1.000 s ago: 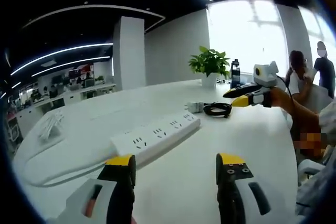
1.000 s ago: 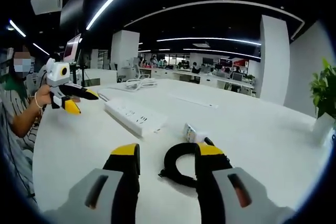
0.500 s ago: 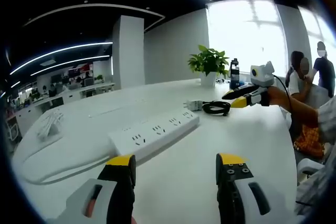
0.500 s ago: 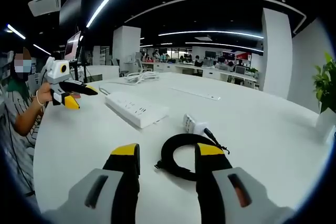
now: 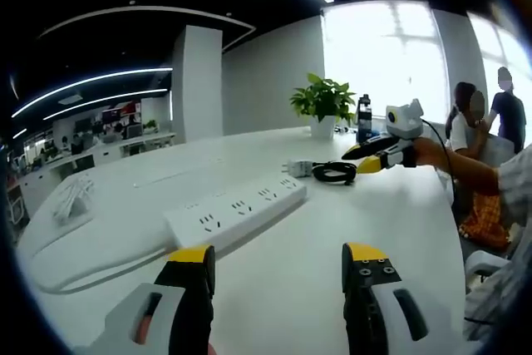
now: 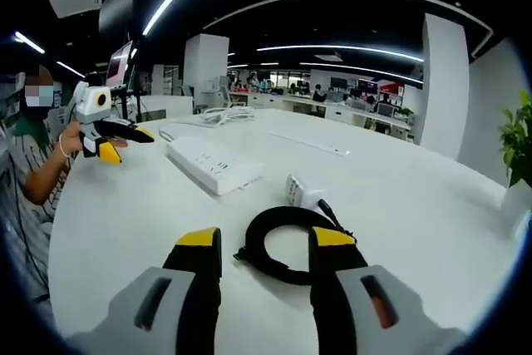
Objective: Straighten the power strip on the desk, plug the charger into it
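- Since a second ago the black cable coil [image 6: 287, 243] has slid from partly behind the right gripper's [image 6: 264, 248] jaw tips to lie mostly just ahead of them, with its near loop reaching down between the tips; the whole right gripper view has shifted, so the camera has drawn back and the coil itself need not have moved.
- Right gripper's yellow-tipped jaws stand spread, pinching nothing; the coil lies flat on the white desk [image 6: 416, 205], and whether a jaw touches it cannot be told.
- White charger [image 6: 301, 192] lies just beyond the coil, joined to it by the cable end, and is unplugged.
- Power strip [image 6: 214, 165] lies on the desk beyond and to the left of the charger, apart from it, set at a slant across the right gripper view.
- Left gripper [image 5: 278, 257] has its jaws spread too, holding nothing; the power strip [image 5: 235, 214] lies just ahead of its left jaw tip, running away up and to the right.
- In the left gripper view the charger [image 5: 298, 169] and coil [image 5: 334, 173] lie past the far end of the strip, with the right gripper [image 5: 366, 155] hovering over the coil.
- Potted plant [image 5: 322, 103] and a dark bottle [image 5: 363, 118] stand at the desk's far edge.
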